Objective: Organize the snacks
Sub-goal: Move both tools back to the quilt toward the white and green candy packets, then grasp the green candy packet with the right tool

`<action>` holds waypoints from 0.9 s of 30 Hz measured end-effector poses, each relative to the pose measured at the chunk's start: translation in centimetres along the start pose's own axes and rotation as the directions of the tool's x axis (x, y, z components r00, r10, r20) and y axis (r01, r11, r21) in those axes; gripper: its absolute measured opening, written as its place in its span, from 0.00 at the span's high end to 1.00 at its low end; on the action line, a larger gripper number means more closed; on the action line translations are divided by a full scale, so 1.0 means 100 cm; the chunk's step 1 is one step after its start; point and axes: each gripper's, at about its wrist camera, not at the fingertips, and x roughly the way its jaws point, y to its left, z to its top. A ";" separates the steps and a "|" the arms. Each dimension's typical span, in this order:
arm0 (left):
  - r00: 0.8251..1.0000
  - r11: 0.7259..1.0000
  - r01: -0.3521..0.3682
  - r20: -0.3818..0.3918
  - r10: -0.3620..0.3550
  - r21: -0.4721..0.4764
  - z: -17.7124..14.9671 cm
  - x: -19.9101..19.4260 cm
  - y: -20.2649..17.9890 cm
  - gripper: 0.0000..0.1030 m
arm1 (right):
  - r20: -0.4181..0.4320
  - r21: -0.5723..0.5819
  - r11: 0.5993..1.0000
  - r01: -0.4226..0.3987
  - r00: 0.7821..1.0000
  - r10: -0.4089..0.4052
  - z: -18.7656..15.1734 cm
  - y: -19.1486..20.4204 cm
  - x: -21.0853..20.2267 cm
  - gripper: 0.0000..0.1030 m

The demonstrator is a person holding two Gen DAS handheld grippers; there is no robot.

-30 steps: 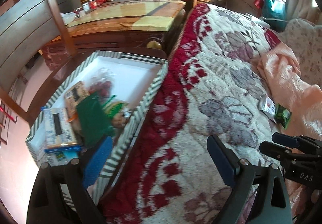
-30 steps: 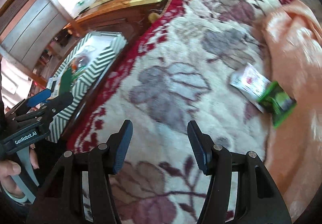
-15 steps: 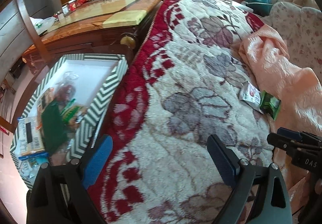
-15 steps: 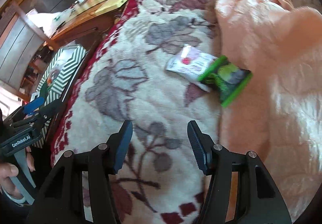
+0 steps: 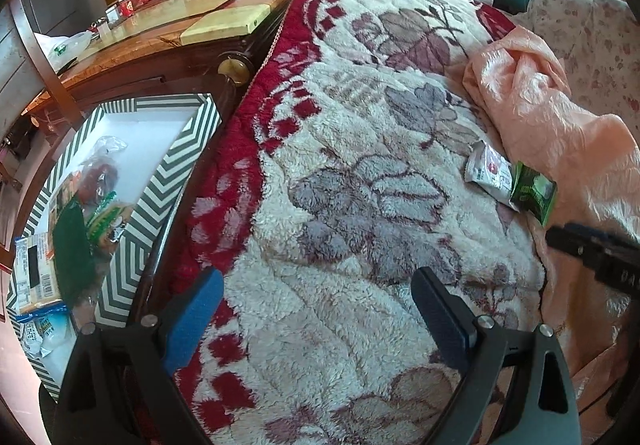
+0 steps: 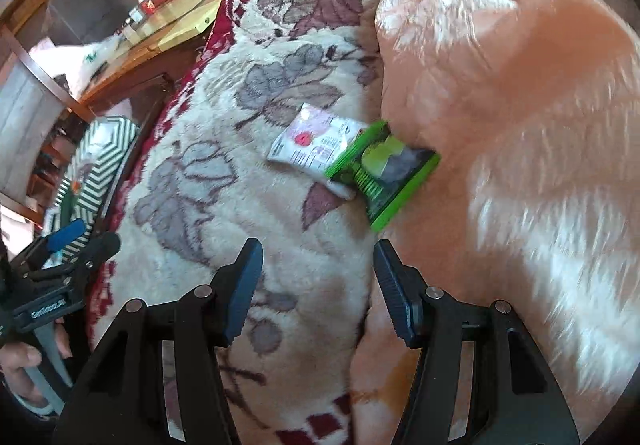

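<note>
Two snack packets lie on the bed: one white packet (image 6: 316, 143) with a red spot, and one green packet (image 6: 382, 171) that overlaps its end. One floral blanket (image 5: 360, 173) in cream and red covers the bed, and one peach quilt (image 6: 500, 117) is bunched beside the two packets. One box (image 5: 176, 161) with a green-and-white chevron rim stands by the bed; the snacks in it overlap, and about five or six can be told apart, among them one flat carton (image 5: 34, 273), one dark green packet (image 5: 72, 249) and one clear bag (image 5: 100, 169) of red pieces. Two grippers show: the left gripper (image 5: 316, 305) and the right gripper (image 6: 316, 277), each with two fingers.
</note>
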 end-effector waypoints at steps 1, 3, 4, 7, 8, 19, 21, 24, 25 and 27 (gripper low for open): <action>1.000 1.000 0.000 -0.002 0.000 -0.001 0.000 0.001 0.000 0.07 | 0.002 -0.024 0.999 0.024 1.000 -0.024 0.005 0.001 0.001 0.44; 1.000 1.000 -0.002 -0.006 0.002 -0.004 -0.001 0.002 0.002 0.07 | 0.003 -0.080 0.995 0.063 0.998 -0.063 0.016 0.004 0.003 0.44; 1.000 1.000 -0.002 -0.008 0.002 -0.007 -0.001 0.003 0.002 0.07 | -0.001 -0.105 0.992 0.075 0.997 -0.075 0.021 0.005 0.005 0.44; 1.000 1.000 -0.004 -0.014 0.004 -0.013 -0.001 0.006 0.005 0.07 | -0.031 -0.203 0.972 0.123 0.991 -0.132 0.038 0.007 0.014 0.44; 1.000 1.000 -0.006 -0.016 0.005 -0.014 -0.001 0.007 0.006 0.07 | -0.053 -0.238 0.961 0.139 0.986 -0.155 0.043 0.006 0.019 0.44; 0.998 1.000 -0.011 -0.055 0.009 -0.023 -0.002 0.023 0.009 0.07 | -0.183 -0.453 0.879 0.147 0.950 -0.253 0.063 -0.001 0.059 0.44; 0.998 1.000 -0.008 -0.056 0.008 -0.012 -0.001 0.024 0.005 0.07 | -0.187 -0.464 0.875 0.138 0.950 -0.249 0.066 -0.002 0.065 0.44; 0.998 1.000 -0.002 -0.055 0.002 -0.001 0.001 0.023 0.001 0.07 | -0.188 -0.470 0.873 0.131 0.951 -0.244 0.067 -0.003 0.069 0.50; 0.999 1.000 0.001 -0.054 -0.001 0.001 0.002 0.023 -0.001 0.07 | -0.187 -0.461 0.879 0.122 0.955 -0.231 0.066 -0.004 0.068 0.51; 0.999 1.000 0.008 -0.053 -0.007 0.006 0.003 0.023 -0.004 0.07 | -0.187 -0.441 0.891 0.106 0.960 -0.206 0.065 -0.006 0.067 0.55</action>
